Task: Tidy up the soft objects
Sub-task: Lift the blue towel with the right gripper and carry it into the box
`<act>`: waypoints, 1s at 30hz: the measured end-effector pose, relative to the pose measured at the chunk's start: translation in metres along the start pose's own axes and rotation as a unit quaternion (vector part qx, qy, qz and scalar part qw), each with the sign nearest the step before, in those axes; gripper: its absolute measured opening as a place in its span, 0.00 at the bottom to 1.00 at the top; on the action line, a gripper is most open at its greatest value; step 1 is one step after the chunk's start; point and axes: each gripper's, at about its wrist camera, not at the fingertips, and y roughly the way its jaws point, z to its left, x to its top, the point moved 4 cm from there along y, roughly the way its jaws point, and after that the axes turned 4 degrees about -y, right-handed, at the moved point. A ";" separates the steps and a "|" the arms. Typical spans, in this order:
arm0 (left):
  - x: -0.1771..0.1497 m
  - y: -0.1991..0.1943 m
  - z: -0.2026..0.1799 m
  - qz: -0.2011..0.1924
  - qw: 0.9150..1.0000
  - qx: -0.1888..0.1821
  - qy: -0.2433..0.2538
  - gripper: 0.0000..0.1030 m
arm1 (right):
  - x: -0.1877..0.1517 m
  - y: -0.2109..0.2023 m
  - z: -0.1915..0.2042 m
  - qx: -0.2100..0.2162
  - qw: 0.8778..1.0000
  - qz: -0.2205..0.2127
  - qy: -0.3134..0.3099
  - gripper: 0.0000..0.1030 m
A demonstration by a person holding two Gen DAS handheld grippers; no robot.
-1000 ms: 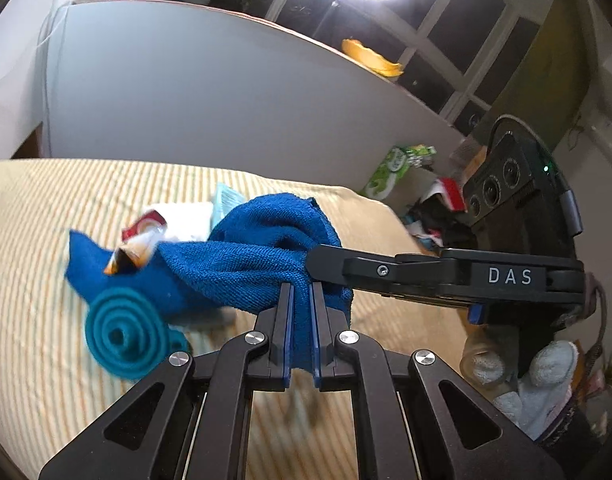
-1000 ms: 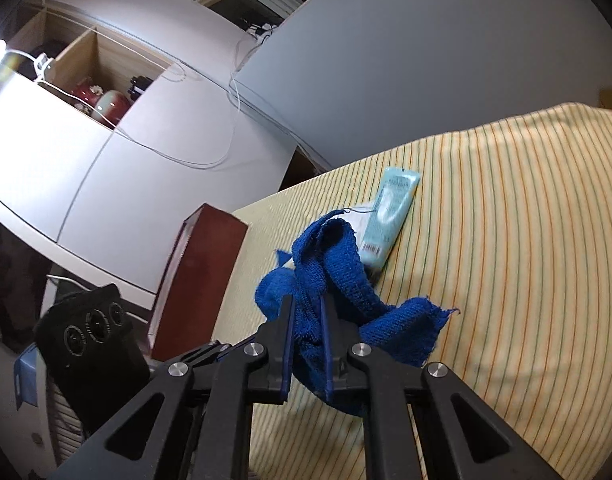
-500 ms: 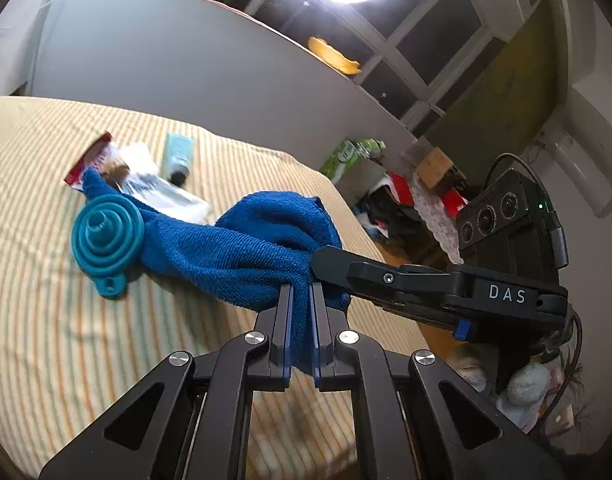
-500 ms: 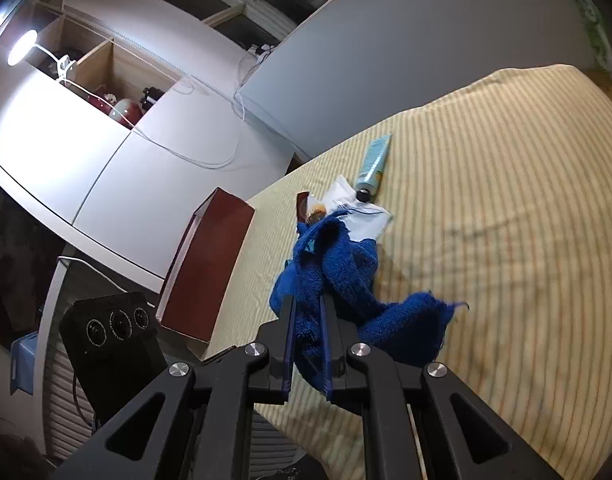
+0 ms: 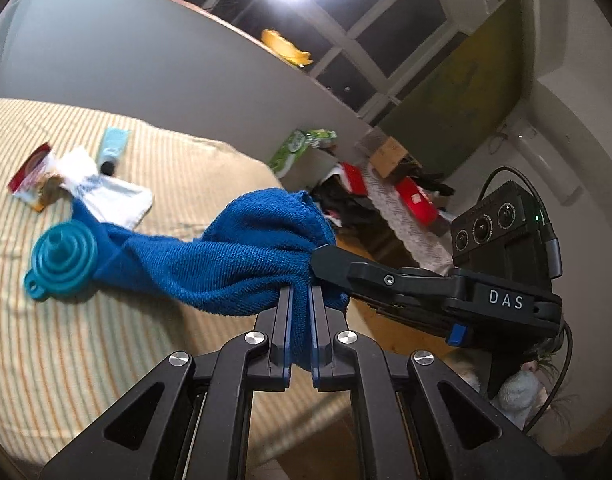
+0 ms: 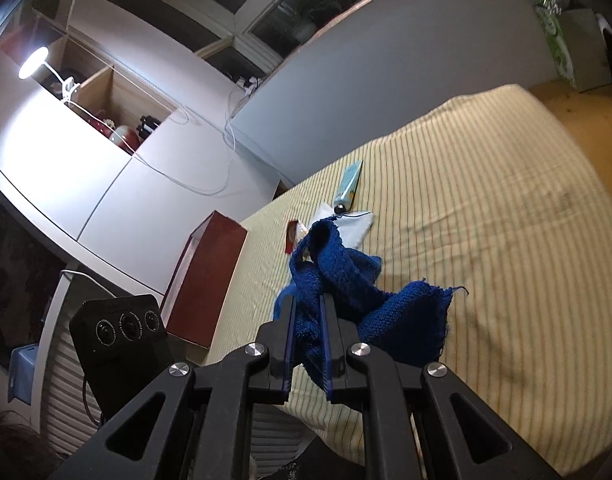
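Both tongs, left (image 5: 300,300) and right (image 6: 306,312), clench the blue towel (image 5: 226,264) above the bed's near edge (image 6: 386,432).

The left wrist camera sits just behind the left claw (image 5: 300,312) and looks along it, down across the striped bed (image 5: 86,344) toward the grey wall and dark windows. The right claw (image 5: 326,256) pokes in from the right side, very close. The right wrist camera sits just behind the right claw (image 6: 307,320) and looks down over the bed (image 6: 506,240) toward the white cupboards. Both views are close to the blue towel (image 5: 226,264) (image 6: 346,280), and both also see the pale blue tube (image 5: 114,146) (image 6: 349,186) farther off.
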 end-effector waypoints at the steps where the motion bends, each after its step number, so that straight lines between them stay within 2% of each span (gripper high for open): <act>1: 0.002 -0.002 -0.004 -0.002 1.000 -0.006 0.003 0.04 | 0.001 -0.004 0.003 -0.001 1.000 -0.004 -0.001 0.10; 5: 0.014 -0.015 -0.015 -0.017 1.000 -0.016 0.015 0.04 | 0.006 -0.019 0.020 -0.001 1.000 -0.023 -0.020 0.10; 13: 0.043 -0.057 -0.019 -0.061 0.997 0.000 0.037 0.04 | 0.027 -0.015 0.072 0.009 0.997 -0.030 -0.077 0.10; 21: 0.078 -0.127 0.012 -0.125 0.989 0.058 0.043 0.04 | 0.051 0.037 0.145 0.045 0.989 -0.004 -0.141 0.10; 30: 0.120 -0.213 0.056 -0.207 0.968 0.133 0.041 0.04 | 0.074 0.112 0.244 0.108 0.972 0.029 -0.208 0.10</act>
